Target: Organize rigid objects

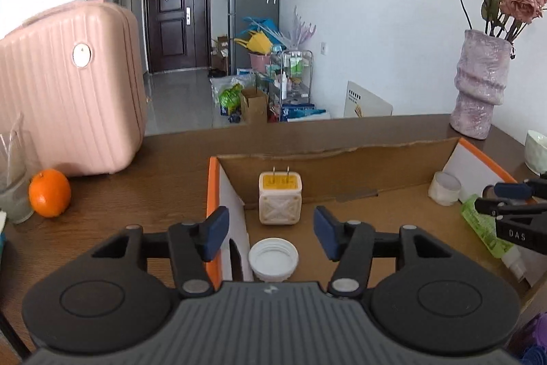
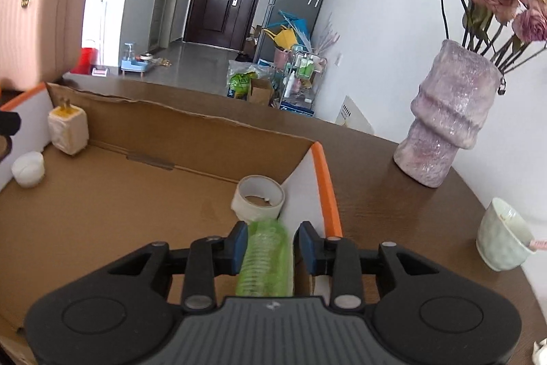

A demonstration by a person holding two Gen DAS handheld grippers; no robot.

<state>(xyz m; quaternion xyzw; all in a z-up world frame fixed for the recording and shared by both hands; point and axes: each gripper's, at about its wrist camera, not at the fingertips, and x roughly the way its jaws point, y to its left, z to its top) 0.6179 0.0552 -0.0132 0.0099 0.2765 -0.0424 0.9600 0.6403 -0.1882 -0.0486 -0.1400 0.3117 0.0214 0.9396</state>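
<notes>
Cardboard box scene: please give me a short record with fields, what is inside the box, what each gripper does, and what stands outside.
container: cardboard box, open top, on wooden table
inside: plug adapter, white cap, tape roll, green bottle
left gripper: open, above white cap, holding nothing
right gripper: around green bottle; right pad seems slightly off it
outside: orange, pink case, vase, cup
</notes>
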